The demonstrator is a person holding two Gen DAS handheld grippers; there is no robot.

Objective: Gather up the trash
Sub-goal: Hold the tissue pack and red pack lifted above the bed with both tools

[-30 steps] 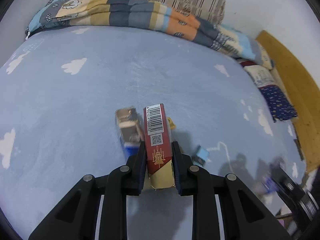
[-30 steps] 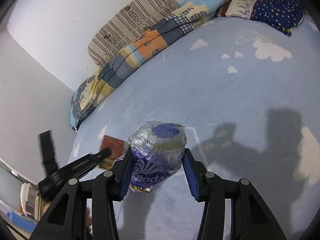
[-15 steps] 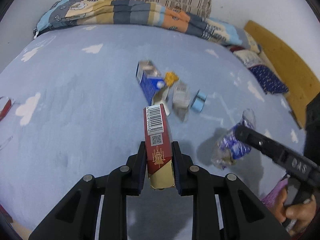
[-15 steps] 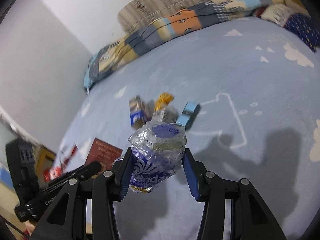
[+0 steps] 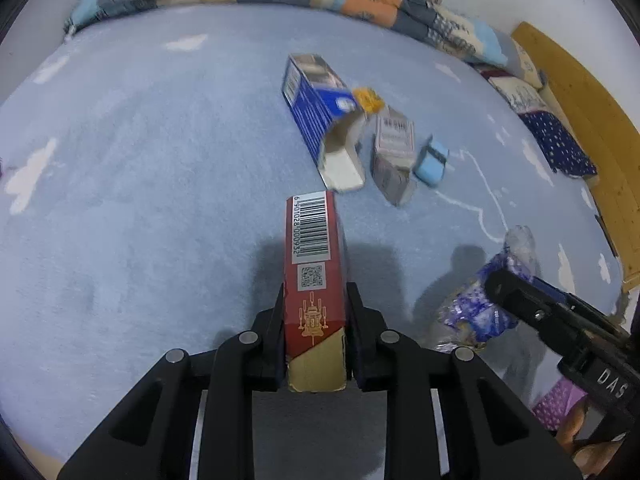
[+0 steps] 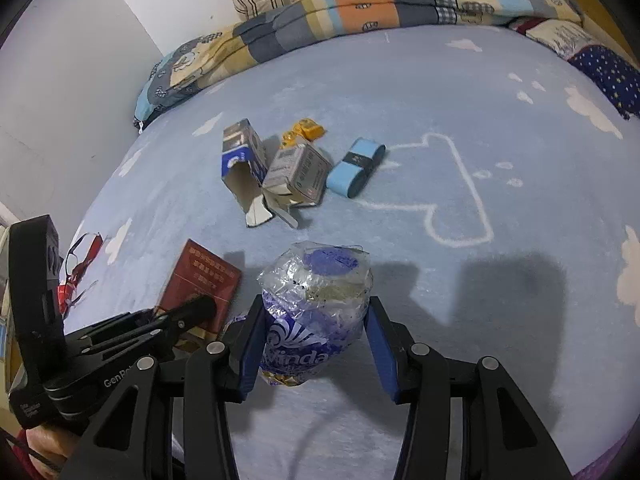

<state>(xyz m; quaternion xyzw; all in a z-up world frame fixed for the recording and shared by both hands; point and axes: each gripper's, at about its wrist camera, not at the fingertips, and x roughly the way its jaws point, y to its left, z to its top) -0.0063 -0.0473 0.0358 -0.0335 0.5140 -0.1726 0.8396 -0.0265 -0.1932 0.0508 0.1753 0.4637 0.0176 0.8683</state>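
Compared with the view a second earlier, in which only part of the litter was glimpsed close under the left tool, the whole cluster of litter is now seen spread out ahead of both tools, and each tool is now caught in the other's camera. This is judged to mean that the two loads have been carried back from the pile toward the near edge of the bed, so that two pieces are already collected and four are left.

On the left, the left gripper is clamped on a red cigarette pack. The pack is held by its gold near end, its long axis running straight away from the tool, its barcoded end pointing toward the litter.

Farther off, from left to right, a blue carton is seen lying with its opened flaps toward the near side and its long axis angled far-left to near-right; a small orange wrapper lies just behind it; a grey box lies beside the carton; a light blue roll lies just right of the box.

On the right, the right gripper is closed on a crumpled blue and clear plastic wrapper, which bulges above the jaws and is held roughly upright, with no clear long axis.
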